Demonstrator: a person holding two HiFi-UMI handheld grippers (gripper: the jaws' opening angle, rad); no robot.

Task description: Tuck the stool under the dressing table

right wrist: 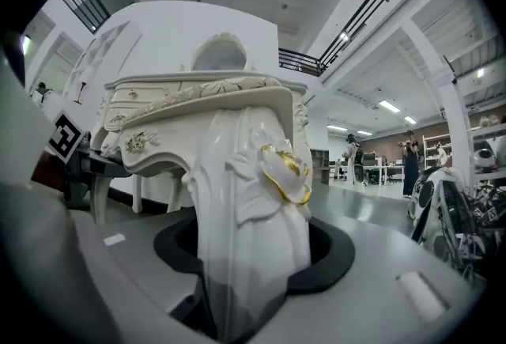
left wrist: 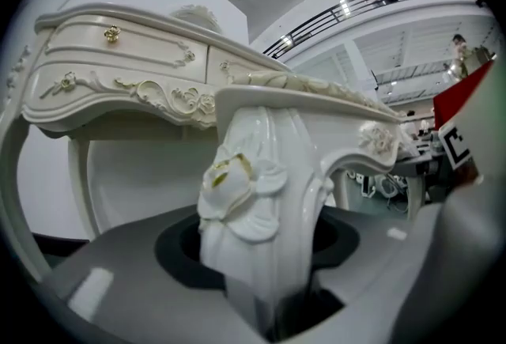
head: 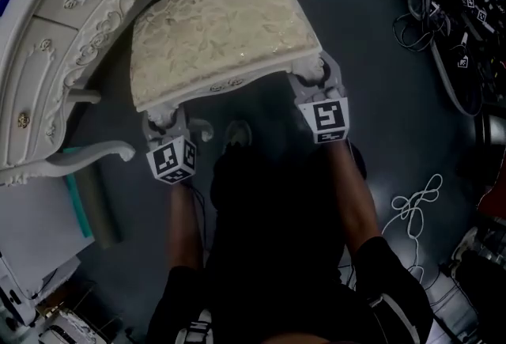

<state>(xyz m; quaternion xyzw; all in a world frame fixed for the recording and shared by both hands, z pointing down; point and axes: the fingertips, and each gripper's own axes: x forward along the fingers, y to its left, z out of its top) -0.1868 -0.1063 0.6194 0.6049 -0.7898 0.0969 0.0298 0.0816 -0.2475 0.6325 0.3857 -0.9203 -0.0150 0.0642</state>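
The stool, with a cream patterned cushion and carved white legs, stands on the dark floor just right of the white dressing table. My left gripper is shut on the stool's near left leg. My right gripper is shut on the near right leg, which carries a gilt flower carving. In the left gripper view the dressing table with its drawers rises right behind the stool, and in the right gripper view the dressing table shows past the seat edge.
A curved leg of the dressing table reaches out beside my left gripper. A green roll lies on the floor under it. Cables and equipment crowd the upper right, and a white cord lies at lower right.
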